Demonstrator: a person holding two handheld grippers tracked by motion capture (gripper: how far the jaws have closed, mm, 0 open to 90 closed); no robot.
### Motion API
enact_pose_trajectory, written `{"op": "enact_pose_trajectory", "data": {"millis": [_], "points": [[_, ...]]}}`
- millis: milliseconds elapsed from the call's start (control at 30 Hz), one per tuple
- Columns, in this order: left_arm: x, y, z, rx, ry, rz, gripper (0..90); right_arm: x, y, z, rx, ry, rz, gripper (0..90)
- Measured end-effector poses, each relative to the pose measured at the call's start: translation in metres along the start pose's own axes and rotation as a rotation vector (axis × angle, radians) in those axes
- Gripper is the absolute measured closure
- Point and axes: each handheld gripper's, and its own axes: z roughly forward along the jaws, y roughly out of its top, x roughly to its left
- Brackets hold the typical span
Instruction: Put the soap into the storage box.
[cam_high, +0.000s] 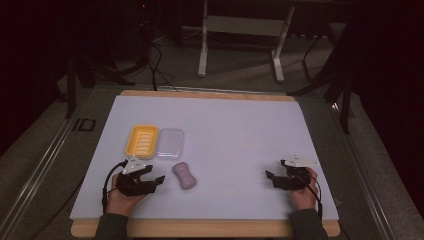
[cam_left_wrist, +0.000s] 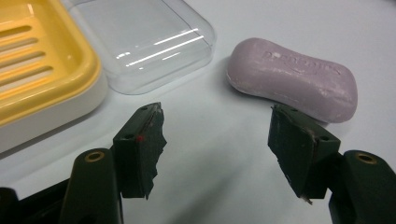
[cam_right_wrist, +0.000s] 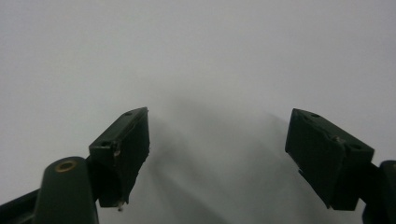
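The purple soap bar (cam_high: 184, 176) lay flat near the table's (cam_high: 235, 125) front-left corner, its long axis running front-to-back, slightly angled. Left gripper (cam_high: 153, 178) and right gripper (cam_high: 270, 176) stood with jaws apart, empty.

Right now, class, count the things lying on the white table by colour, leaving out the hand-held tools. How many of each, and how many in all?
Yellow: 1, soap dish
Clear: 1, lid
Purple: 1, soap bar
Total: 3

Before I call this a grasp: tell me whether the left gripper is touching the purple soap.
Apart. In the left gripper view, the left gripper stands open and bare table shows between its pad and the purple soap.
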Motion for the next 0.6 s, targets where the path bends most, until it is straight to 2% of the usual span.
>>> {"op": "enact_pose_trajectory", "data": {"millis": [100, 267, 367, 433, 600], "points": [[-0.001, 0.002, -0.002, 0.004, 0.005, -0.006, 36.7, 0.002, -0.001, -0.002, -0.016, -0.005, -0.012, 21.4], [-0.006, 0.005, -0.005, 0.014, 0.0, 0.016, 37.5, 0.003, -0.001, -0.003, -0.032, -0.008, -0.027, 21.4], [-0.008, 0.007, -0.004, 0.023, -0.018, 0.022, 38.5, 0.004, -0.001, -0.002, -0.024, -0.014, -0.036, 21.4], [-0.009, 0.007, -0.003, 0.04, -0.013, 0.032, 38.3, 0.005, -0.001, -0.001, -0.013, -0.024, -0.045, 21.4], [-0.011, 0.008, -0.001, 0.055, -0.014, 0.022, 38.1, 0.006, -0.001, -0.002, -0.024, -0.03, -0.039, 21.3]]}}
